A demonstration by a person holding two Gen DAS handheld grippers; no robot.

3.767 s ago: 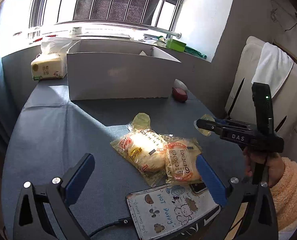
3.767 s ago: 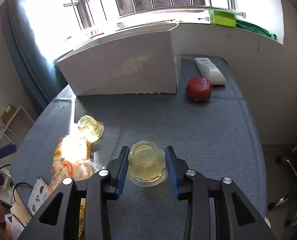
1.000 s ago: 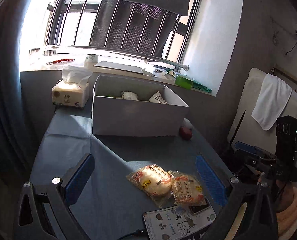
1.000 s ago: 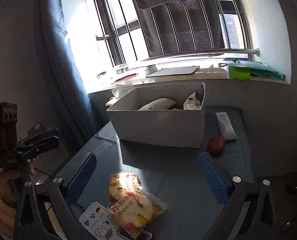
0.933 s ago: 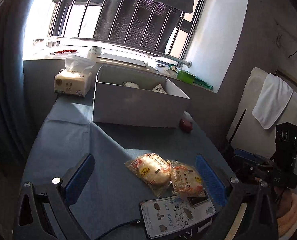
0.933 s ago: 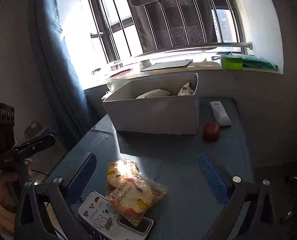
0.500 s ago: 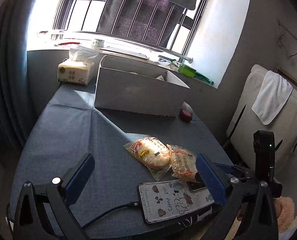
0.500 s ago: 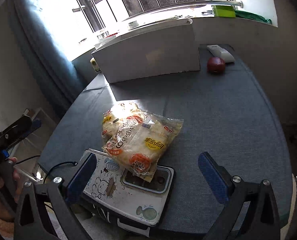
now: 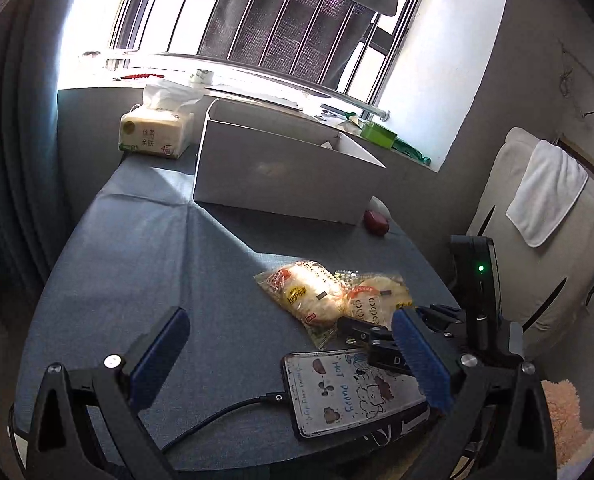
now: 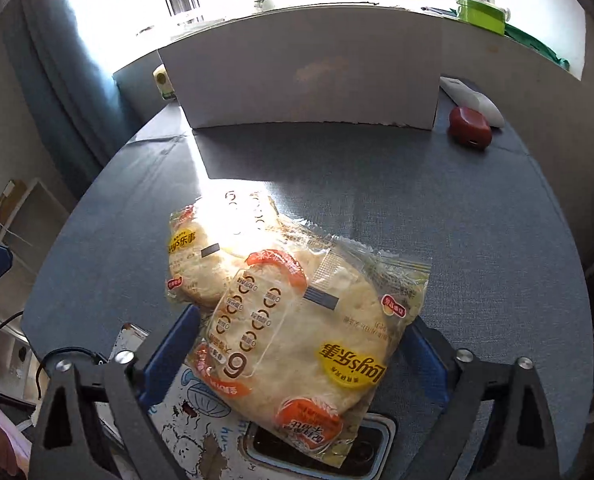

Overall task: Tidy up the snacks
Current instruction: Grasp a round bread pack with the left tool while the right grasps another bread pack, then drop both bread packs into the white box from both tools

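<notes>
Two clear-wrapped bread packets lie side by side on the blue table. In the right wrist view the near bread packet (image 10: 309,344) lies between my right gripper's (image 10: 297,344) open fingers, partly over the far bread packet (image 10: 213,244). In the left wrist view the same packets show as the left one (image 9: 303,294) and the right one (image 9: 377,296), with my right gripper (image 9: 361,330) low at the right one's near edge. My left gripper (image 9: 289,348) is open and empty, held back over the table's near edge. The white box (image 9: 285,176) stands at the far side.
A phone in a cartoon case (image 9: 353,392) with a cable lies at the near edge, partly under the near packet (image 10: 201,436). A red object (image 10: 469,128) and a white remote (image 10: 469,98) lie right of the box. A tissue pack (image 9: 157,130) stands left of it.
My right gripper has come down and forward, so that the near bread packet now lies between its open fingers. The left gripper has pulled back and lowered slightly. Both jelly cups are gone from the table.
</notes>
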